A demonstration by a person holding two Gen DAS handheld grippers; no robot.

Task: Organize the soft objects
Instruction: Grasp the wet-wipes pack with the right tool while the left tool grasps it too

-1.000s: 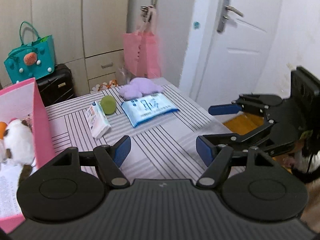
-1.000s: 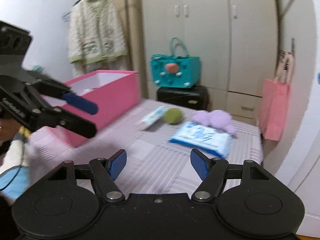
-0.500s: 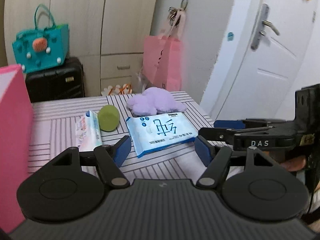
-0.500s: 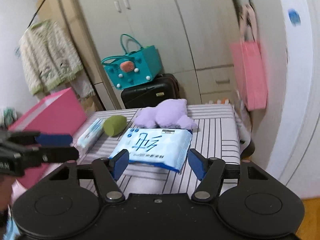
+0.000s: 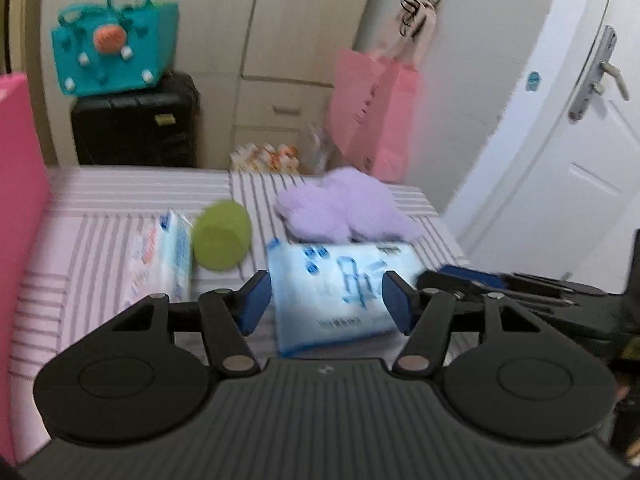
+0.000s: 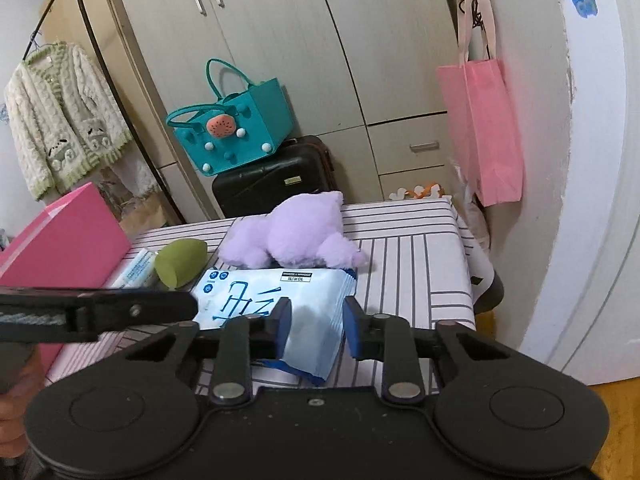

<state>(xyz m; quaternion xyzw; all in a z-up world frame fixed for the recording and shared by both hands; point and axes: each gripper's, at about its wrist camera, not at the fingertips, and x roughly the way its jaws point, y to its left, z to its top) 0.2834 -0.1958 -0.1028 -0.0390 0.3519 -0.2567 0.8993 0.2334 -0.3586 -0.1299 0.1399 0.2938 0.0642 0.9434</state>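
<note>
The right tongs straddle the near corner of the blue wet-wipes pack at the counter's front edge, half-closed, not yet pinching; the left tongs hover wide open, empty, likely waiting.

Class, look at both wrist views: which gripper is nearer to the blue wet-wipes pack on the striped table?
Right. The right gripper straddles the near corner of the wet-wipes pack, jaws part closed around it. The left gripper is open, with the pack just beyond its fingertips.
</note>
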